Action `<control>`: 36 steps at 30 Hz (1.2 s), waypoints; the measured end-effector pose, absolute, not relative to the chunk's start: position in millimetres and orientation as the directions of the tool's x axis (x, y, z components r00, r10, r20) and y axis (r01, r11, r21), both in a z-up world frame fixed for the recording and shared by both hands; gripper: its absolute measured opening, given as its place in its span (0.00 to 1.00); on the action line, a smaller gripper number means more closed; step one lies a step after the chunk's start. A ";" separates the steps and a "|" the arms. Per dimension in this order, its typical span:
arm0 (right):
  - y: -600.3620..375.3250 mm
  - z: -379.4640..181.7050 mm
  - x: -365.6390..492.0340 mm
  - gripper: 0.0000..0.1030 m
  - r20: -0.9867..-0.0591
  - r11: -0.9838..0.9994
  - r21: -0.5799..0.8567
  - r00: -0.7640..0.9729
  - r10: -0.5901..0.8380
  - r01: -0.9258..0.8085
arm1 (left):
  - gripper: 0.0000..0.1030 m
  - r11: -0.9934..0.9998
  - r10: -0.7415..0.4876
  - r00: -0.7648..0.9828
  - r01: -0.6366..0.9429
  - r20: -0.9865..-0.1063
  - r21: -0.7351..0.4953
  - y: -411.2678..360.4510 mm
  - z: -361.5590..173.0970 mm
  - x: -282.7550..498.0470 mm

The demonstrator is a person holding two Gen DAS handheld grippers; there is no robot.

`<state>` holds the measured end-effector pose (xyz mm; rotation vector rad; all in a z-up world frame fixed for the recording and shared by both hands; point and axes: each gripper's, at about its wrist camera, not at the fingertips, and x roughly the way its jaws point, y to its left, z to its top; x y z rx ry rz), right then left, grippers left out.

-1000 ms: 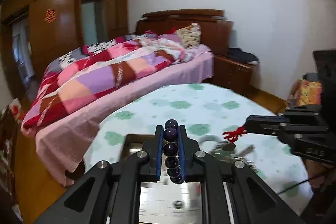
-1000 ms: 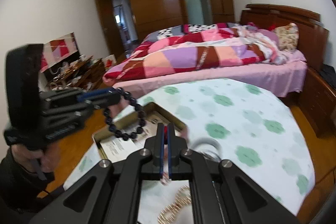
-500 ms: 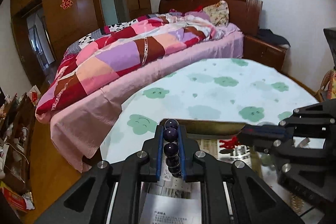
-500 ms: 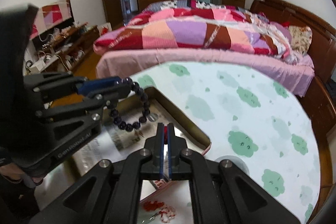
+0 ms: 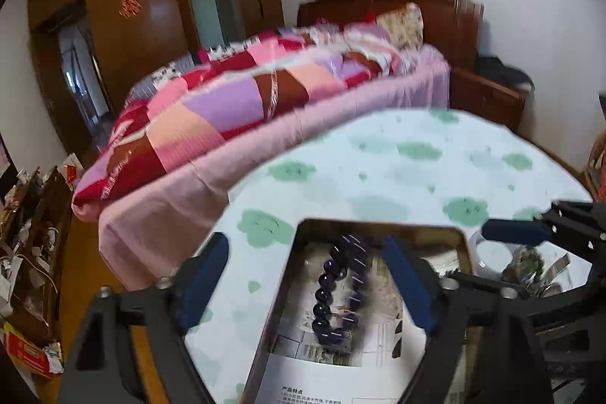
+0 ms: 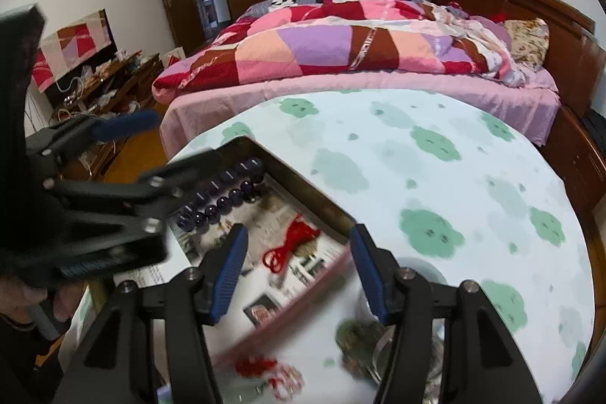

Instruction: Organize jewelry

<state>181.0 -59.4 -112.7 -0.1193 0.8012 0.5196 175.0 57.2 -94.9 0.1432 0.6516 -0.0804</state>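
Observation:
An open metal tin (image 5: pixel 378 226) lined with printed paper stands on the table. My left gripper (image 5: pixel 305 275) hangs over it, its jaws opening wide. The dark purple bead bracelet (image 5: pixel 337 294) is loose between the fingers, blurred, touching neither pad, down in the tin. My right gripper (image 6: pixel 299 267) is over the same tin (image 6: pixel 299 184), its jaws also opening. A red cord piece (image 6: pixel 291 241) lies on the paper below, free of the pads. In the right wrist view the bracelet (image 6: pixel 223 199) rests near the tin's far corner under the left gripper (image 6: pixel 166 142).
The round table carries a white cloth with green clouds (image 6: pixel 431 154). A shiny dish of jewelry (image 5: pixel 526 263) sits right of the tin. More red jewelry (image 6: pixel 257 366) lies near the front edge. A bed with a patchwork quilt (image 6: pixel 341 47) stands behind the table.
Both grippers came down over the tin and their jaws opened. The bead bracelet left the left jaws and the red cord left the right jaws; both now lie in the tin.

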 end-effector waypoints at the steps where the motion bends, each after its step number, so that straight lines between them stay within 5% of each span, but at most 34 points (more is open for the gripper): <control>1: -66.9 -110.4 174.8 0.57 -0.707 0.871 0.096 0.583 0.400 -0.481 | 0.83 0.987 -0.045 0.792 0.130 -0.608 0.096 58.1 -91.4 169.1; 19: -72.0 -164.9 134.6 0.50 -0.810 0.838 0.093 0.449 0.378 -0.538 | 0.83 0.995 -0.038 0.795 0.088 -0.606 0.053 62.6 -101.7 114.8; 21: -71.6 -169.1 127.8 0.33 -0.817 0.826 0.089 0.434 0.381 -0.557 | 0.83 0.994 -0.053 0.793 0.098 -0.608 0.041 61.1 -101.7 114.0; 22: -69.6 -169.4 125.0 0.10 -0.816 0.830 0.049 0.457 0.354 -0.556 | 0.83 0.994 -0.062 0.790 0.105 -0.610 0.035 59.1 -101.7 113.3; 36: -130.3 -106.8 67.1 0.09 -0.676 0.873 0.077 0.618 0.401 -0.481 | 0.83 0.970 -0.166 0.787 0.238 -0.594 0.044 13.0 -88.1 81.9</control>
